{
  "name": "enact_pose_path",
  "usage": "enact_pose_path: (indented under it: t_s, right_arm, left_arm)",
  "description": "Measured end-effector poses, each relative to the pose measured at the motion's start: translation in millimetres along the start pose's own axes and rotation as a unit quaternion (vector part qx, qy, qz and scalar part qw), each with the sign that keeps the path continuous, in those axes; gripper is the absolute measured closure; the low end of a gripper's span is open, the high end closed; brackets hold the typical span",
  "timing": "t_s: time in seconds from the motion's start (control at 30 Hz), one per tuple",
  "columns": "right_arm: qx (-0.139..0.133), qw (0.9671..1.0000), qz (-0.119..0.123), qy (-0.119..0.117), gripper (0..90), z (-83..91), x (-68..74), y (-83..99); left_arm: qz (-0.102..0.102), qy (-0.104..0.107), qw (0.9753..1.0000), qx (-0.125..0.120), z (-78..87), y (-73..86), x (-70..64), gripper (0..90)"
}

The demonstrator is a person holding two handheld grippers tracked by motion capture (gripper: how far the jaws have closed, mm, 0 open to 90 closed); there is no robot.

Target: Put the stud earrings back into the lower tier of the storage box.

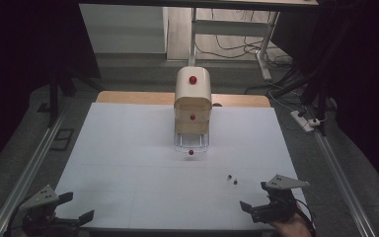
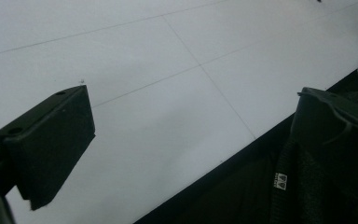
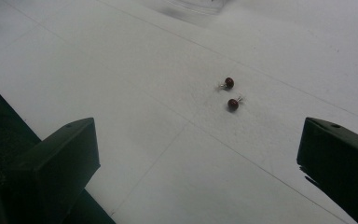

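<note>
- The right gripper (image 1: 265, 197) hovers at the near right edge of the white worktop (image 1: 128, 163), its black fingers (image 3: 56, 163) spread wide apart and empty.
- Just ahead of it lie two tiny dark red round beads with short metal pins (image 3: 230, 93), close together on the bare worktop.
- Risk: being so small and round, they may roll or skid away if a finger nudges them.
- The left gripper (image 1: 61, 210) rests at the near left corner, fingers (image 2: 46, 144) apart and empty.
- Farther back stands a small cream drawer cabinet with red knobs (image 1: 193, 106), its clear bottom drawer pulled out.
</note>
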State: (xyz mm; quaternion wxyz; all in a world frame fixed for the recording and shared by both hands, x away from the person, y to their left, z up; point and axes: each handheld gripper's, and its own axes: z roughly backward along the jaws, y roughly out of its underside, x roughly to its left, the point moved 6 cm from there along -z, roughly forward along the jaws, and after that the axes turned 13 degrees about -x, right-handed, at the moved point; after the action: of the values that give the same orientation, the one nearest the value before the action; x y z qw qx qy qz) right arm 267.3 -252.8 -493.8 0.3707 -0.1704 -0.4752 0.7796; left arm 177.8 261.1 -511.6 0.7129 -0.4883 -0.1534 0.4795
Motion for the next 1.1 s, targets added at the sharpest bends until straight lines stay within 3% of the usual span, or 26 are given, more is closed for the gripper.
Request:
enact_pose_path:
  t_s: [0.17, 0.6, 0.73, 1.1]
  right_arm:
    - [0.001, 0.9999, 0.004, -0.01, 0.0, -1.3, 1.7, -0.5]
    - [0.015, 0.9997, 0.017, -0.009, 0.0, -4.6, 3.5, 0.5]
    - [0.022, 0.9995, 0.023, 0.004, 1.2, -5.5, 3.1, 1.0]
    - [0.029, 0.9994, 0.015, -0.007, 0.8, -7.1, 3.1, 0.9]
  left_arm:
    - [-0.001, 0.002, 1.0, 0.007, -0.7, 1.1, -1.5, 0.0]
    - [0.009, 0.018, 0.9996, 0.017, -1.3, 2.3, -1.4, 0.0]
    - [0.01, 0.02, 0.9996, 0.019, -1.5, 2.4, -1.4, 0.0]
    - [0.011, 0.022, 0.9996, 0.017, -0.9, 2.3, -1.3, 0.0]
